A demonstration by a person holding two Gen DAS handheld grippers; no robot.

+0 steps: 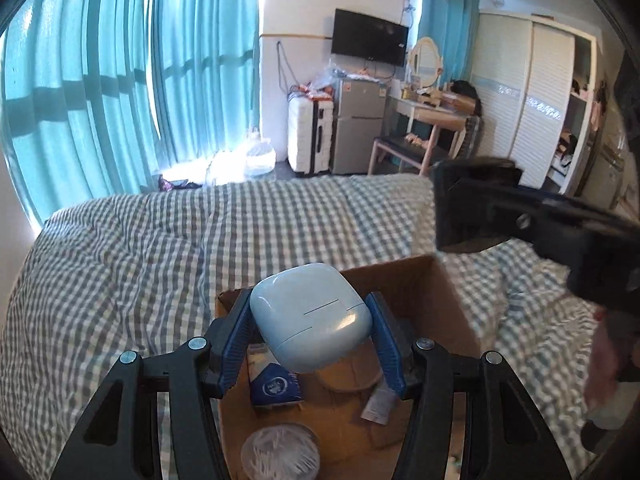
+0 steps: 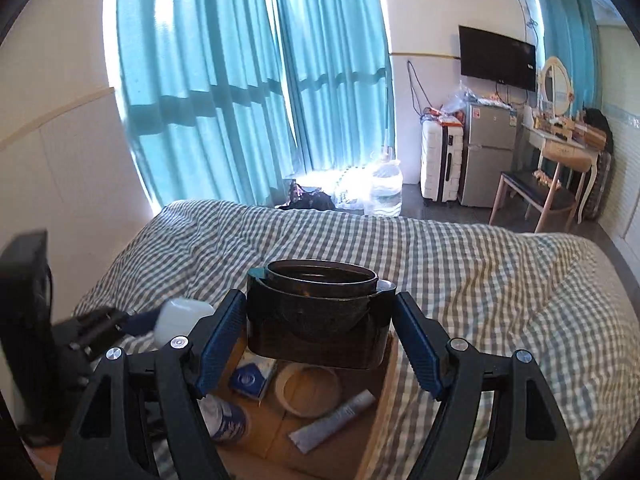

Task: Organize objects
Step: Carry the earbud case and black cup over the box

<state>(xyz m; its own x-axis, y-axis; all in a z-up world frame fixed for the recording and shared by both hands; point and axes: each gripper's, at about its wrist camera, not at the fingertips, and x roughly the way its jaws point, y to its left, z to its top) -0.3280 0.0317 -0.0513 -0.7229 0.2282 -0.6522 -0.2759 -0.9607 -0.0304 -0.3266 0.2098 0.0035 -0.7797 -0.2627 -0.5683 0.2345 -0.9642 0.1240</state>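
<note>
My left gripper [image 1: 310, 314] is shut on a pale blue earbud case [image 1: 312, 320], its blue pads pressing both sides. The case hangs over an open cardboard box [image 1: 400, 276] on the bed. My right gripper [image 2: 320, 314] is shut on a glossy black round container [image 2: 316, 324], held above the same cardboard box [image 2: 385, 402]. In the right wrist view the left gripper [image 2: 132, 326] shows blurred at the left with the white case [image 2: 184, 316]. In the left wrist view the black body of the right gripper [image 1: 500, 216] crosses the upper right.
Inside the box lie a blue tissue packet [image 2: 252, 380], a tape roll [image 2: 308, 392], a white tube [image 2: 336, 416] and a clear round tub [image 1: 280, 456]. A checked bedspread [image 1: 160, 240] surrounds the box. Teal curtains, a suitcase, a fridge and a desk stand beyond.
</note>
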